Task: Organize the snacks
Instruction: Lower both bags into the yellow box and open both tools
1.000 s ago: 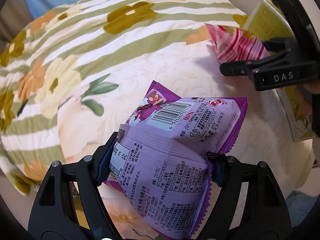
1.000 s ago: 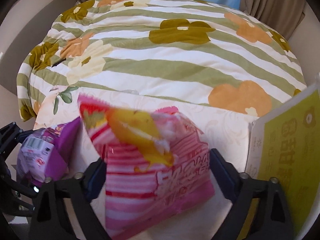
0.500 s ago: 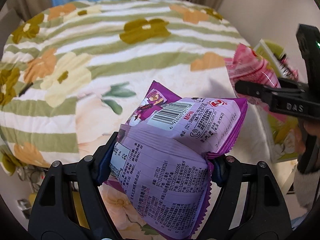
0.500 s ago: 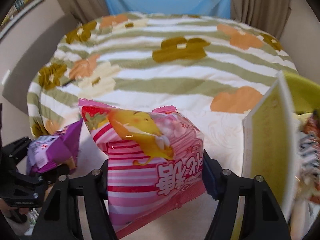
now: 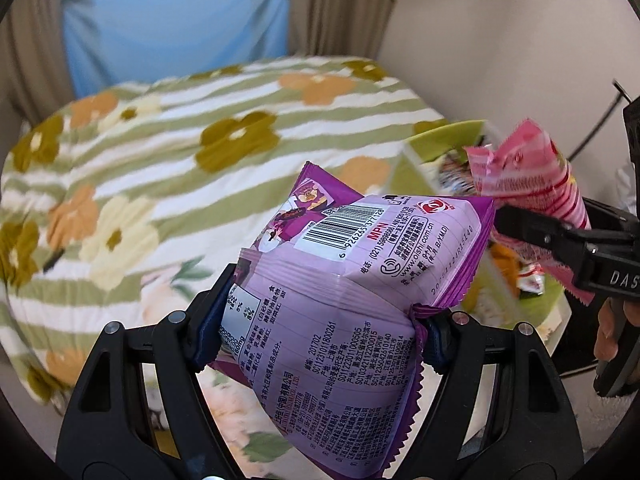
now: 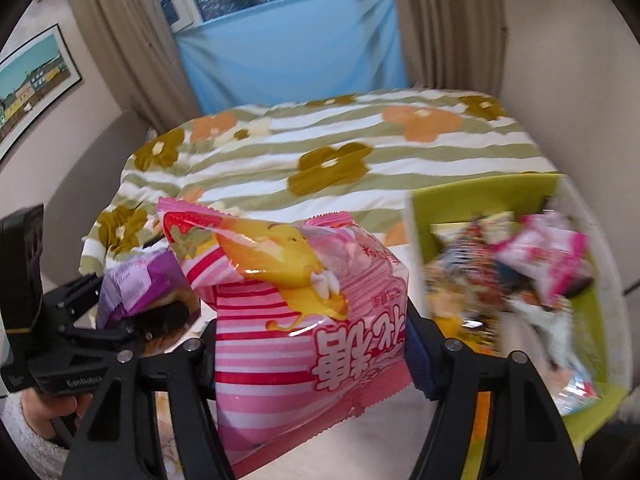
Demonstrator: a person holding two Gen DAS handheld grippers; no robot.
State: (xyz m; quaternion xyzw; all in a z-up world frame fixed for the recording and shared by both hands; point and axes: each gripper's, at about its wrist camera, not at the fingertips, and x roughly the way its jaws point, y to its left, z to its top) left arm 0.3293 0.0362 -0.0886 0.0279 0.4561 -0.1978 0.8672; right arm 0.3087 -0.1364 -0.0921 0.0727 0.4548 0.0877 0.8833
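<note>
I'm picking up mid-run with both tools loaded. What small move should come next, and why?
Probably carry the right tool a little to its right, over the green box, then release. It is shut on the pink snack bag, held off the bedspread; the box, already holding snacks, sits just beside it. The left tool grips the purple snack bag.

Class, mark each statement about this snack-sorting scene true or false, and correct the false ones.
1. The left claw grips a purple snack bag. True.
2. The right claw is empty. False: it is shut on a pink striped snack bag.
3. The green box already holds several snack packets. True.
4. The bedspread is plain blue. False: it is green-and-white striped with flowers.
</note>
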